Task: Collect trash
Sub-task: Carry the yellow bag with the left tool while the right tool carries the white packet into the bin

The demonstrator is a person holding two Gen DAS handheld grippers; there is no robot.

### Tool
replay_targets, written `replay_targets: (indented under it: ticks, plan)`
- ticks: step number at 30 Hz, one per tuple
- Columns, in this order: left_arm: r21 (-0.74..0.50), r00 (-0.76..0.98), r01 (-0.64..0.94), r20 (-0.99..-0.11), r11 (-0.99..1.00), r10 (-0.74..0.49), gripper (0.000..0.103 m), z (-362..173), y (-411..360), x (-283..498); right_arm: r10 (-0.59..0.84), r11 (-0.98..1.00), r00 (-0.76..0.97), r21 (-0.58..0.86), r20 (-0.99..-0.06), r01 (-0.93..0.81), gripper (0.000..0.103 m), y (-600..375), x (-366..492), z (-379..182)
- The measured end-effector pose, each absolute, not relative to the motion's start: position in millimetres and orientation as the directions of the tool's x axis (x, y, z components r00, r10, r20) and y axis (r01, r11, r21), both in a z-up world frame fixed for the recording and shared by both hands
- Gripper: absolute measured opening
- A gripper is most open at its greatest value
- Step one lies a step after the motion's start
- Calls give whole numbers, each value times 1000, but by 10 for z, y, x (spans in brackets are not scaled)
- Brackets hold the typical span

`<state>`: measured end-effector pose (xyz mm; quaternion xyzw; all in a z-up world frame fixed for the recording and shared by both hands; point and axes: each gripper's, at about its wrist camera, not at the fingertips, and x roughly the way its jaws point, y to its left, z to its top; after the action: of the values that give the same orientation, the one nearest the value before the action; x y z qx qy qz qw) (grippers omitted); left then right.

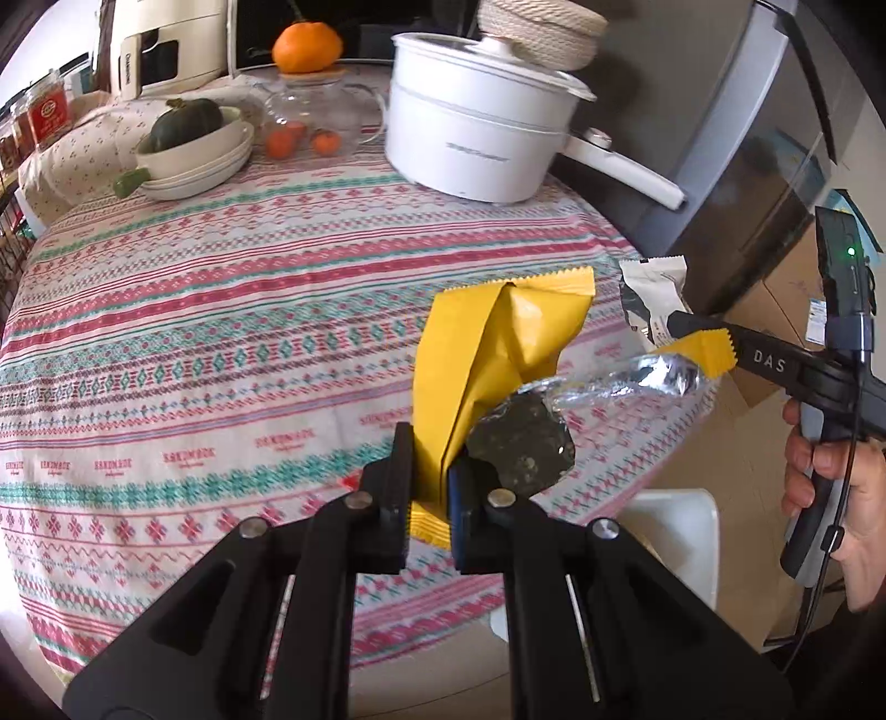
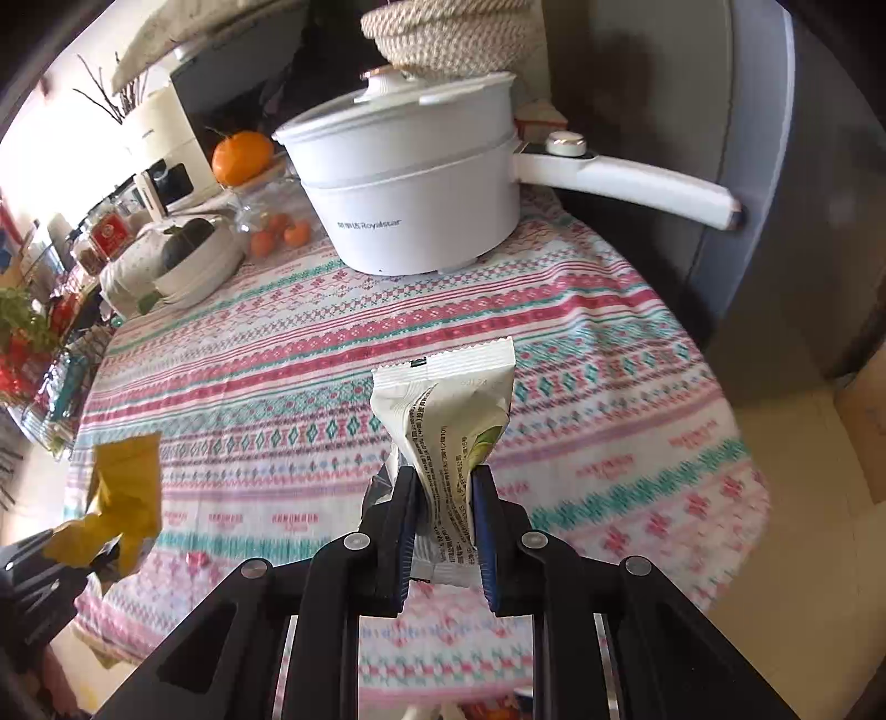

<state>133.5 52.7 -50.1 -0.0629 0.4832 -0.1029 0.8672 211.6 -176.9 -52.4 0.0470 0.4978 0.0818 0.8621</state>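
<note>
My left gripper [image 1: 433,459] is shut on a torn yellow wrapper [image 1: 487,354] with a silver foil lining [image 1: 626,382], held up above the patterned tablecloth [image 1: 221,310]. In the right wrist view, my right gripper [image 2: 446,487] is shut on a white snack wrapper [image 2: 451,415], lifted off the cloth. The left wrist view shows that white wrapper [image 1: 650,293] in the right gripper [image 1: 678,324] at the right, with a hand [image 1: 836,487] on the grip. The yellow wrapper [image 2: 124,498] appears at the left edge of the right wrist view.
A white electric pot [image 2: 415,205] with a long handle [image 2: 637,183] stands at the back of the round table. Stacked bowls holding a green squash [image 1: 188,124], several small oranges [image 1: 302,138] and a glass stand with an orange [image 1: 307,47] sit behind. A dark fridge [image 1: 736,138] flanks the right.
</note>
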Motion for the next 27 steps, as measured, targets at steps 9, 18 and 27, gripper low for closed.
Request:
replay_targets:
  ticks: [9,18,27]
  plan:
    - [-210,526,234,-794,949,-305,12,-391,92,779,159,987,504,144,-849,-70,20,-2232,1342,-282]
    - [-224,486,344,-789,912,-376,12,-482,-250,405,181,982,472,188,-863,-32,20,-2538,680,-238]
    - [-205,403,436,-827,876,-393,12,-719,-566,220,181,983,434,171,-883,-61,20,-2700,297,-374]
